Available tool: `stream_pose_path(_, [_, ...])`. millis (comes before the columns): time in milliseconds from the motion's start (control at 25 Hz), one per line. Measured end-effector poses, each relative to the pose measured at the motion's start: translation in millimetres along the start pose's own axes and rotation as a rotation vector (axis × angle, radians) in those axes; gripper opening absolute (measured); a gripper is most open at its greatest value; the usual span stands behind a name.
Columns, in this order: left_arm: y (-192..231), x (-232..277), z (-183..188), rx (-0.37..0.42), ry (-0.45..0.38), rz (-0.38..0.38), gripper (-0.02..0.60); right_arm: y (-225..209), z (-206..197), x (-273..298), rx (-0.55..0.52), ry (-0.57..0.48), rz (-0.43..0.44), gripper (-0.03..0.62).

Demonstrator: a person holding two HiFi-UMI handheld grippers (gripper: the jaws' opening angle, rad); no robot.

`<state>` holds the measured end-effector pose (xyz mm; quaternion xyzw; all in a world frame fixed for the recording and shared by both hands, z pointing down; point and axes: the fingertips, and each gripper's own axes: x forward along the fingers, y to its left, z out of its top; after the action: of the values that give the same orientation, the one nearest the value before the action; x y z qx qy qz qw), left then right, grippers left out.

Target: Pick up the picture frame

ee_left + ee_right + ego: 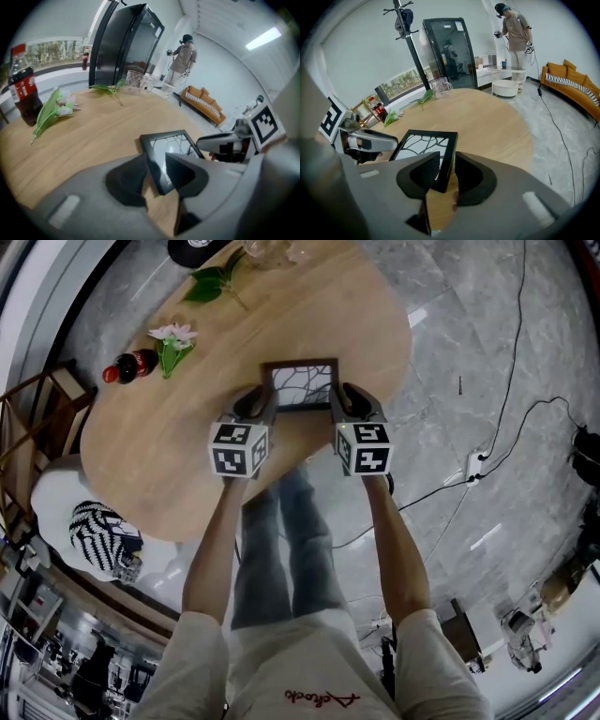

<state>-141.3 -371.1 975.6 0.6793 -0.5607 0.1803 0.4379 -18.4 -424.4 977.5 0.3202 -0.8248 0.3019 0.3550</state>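
Straddling the frame [301, 387] on the table [169, 456], spread left tongs [262, 405] bracket its left side, spread right tongs [347, 401] its right.

A pale wooden table [309, 306] stands on a glossy grey marble floor [469, 352]. At the far side, white walls back a black glass-door cabinet [447, 51] and a coat stand [410, 42], with an orange sofa [576, 89] to the right. A strip light [266, 38] glows overhead.

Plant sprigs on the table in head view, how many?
2. A flowered sprig lies beside the cola bottle at the left of the table; a leafy sprig lies near the far edge. The far end is cut off, so more may be hidden.
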Motion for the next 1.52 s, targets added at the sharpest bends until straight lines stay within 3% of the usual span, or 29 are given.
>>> stream_pose_path(280, [3, 11, -2, -0.007, 0.043, 0.047, 0.132, -1, -2, 7, 0.002, 0.021, 0.000, 0.107])
stream_pose_path(400, [5, 13, -1, -0.014, 0.040, 0.063, 0.100, -1, -2, 10, 0.007, 0.024, 0.003, 0.107])
stream_pose_path(1200, [6, 15, -3, -0.080, 0.023, 0.056, 0.083, -2, -6, 16, 0.088, 0.033, -0.002, 0.078])
stream_pose_path(1520, [4, 11, -2, -0.071, 0.001, 0.054, 0.080, -1, -6, 11, 0.099, 0.014, -0.003, 0.077])
